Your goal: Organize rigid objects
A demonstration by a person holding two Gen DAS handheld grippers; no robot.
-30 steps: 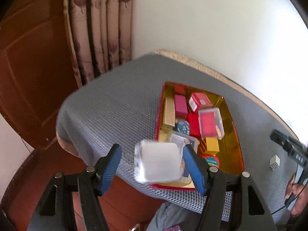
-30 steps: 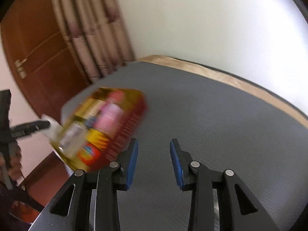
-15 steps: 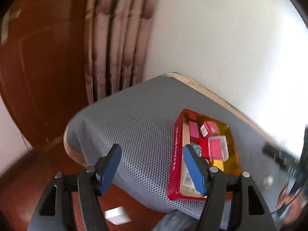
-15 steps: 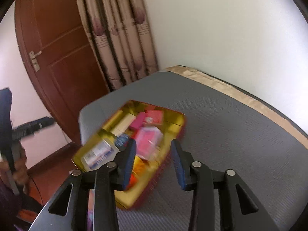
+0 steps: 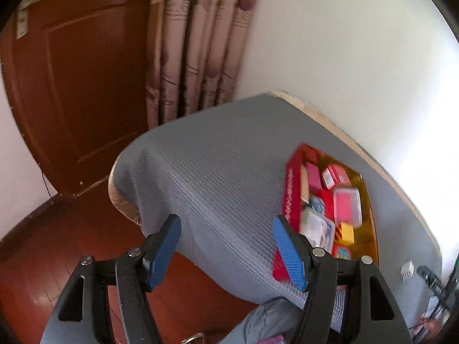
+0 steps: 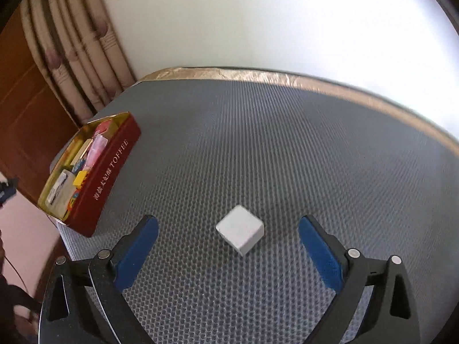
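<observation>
A small white cube (image 6: 240,232) sits on the grey mat (image 6: 258,143), between and just ahead of my right gripper's open blue fingers (image 6: 228,242). It also shows far right in the left wrist view (image 5: 407,270). A red toffee tin (image 6: 112,172) filled with several small coloured boxes stands at the mat's left edge; in the left wrist view the tin (image 5: 289,195) lies right of my left gripper (image 5: 226,245), which is open, empty and held over the mat's near edge.
The mat covers a round table with a tan rim (image 6: 315,81) against a white wall. A curtain (image 5: 195,43) and a brown door (image 5: 77,80) stand beyond the table. A wooden floor (image 5: 43,243) lies below. A person's leg (image 5: 258,324) shows under the left gripper.
My left gripper has let go of a white box, which fell toward the floor, and has swung left. My right gripper has opened wide and moved over to the white cube.
</observation>
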